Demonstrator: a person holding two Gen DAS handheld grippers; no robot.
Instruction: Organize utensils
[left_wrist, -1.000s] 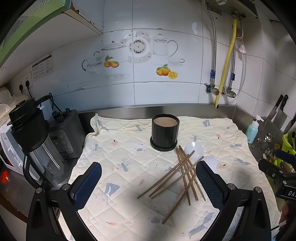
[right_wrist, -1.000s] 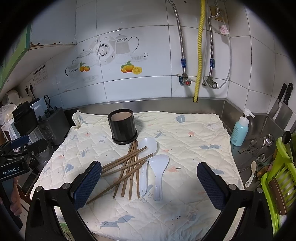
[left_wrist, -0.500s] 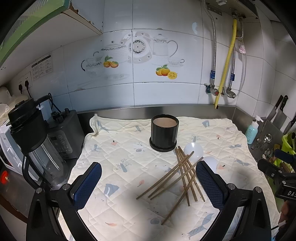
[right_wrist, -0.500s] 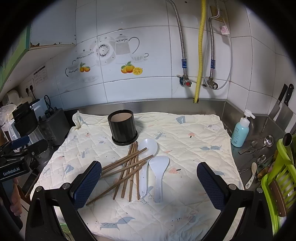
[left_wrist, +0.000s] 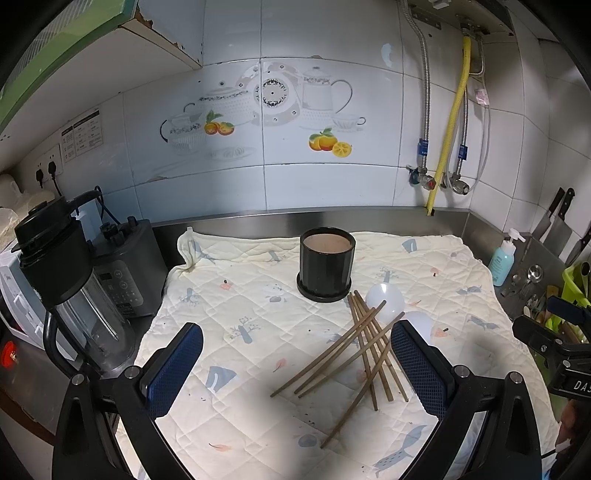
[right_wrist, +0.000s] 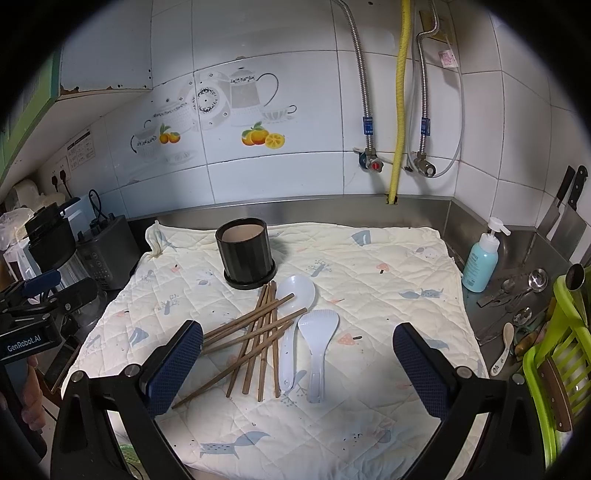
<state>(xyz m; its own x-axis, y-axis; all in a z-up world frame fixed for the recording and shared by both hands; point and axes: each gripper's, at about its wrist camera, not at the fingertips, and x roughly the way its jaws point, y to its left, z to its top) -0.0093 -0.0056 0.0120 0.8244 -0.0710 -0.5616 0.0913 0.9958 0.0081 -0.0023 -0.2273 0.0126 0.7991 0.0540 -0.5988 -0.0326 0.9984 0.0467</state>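
A black utensil holder stands upright on a quilted cloth; it also shows in the right wrist view. Several brown chopsticks lie crossed in a loose pile just in front of it, also seen in the right wrist view. A white spoon and a white rice paddle lie to the right of the pile. My left gripper is open and empty, above the cloth left of the chopsticks. My right gripper is open and empty, above the near ends of the utensils.
A blender and a dark appliance stand left of the cloth. A blue soap bottle, loose metal spoons and a green dish rack sit at the right. Knives hang on the right wall.
Both grippers have stayed wide open and nearly still. The view has shifted only slightly. No utensil has moved.
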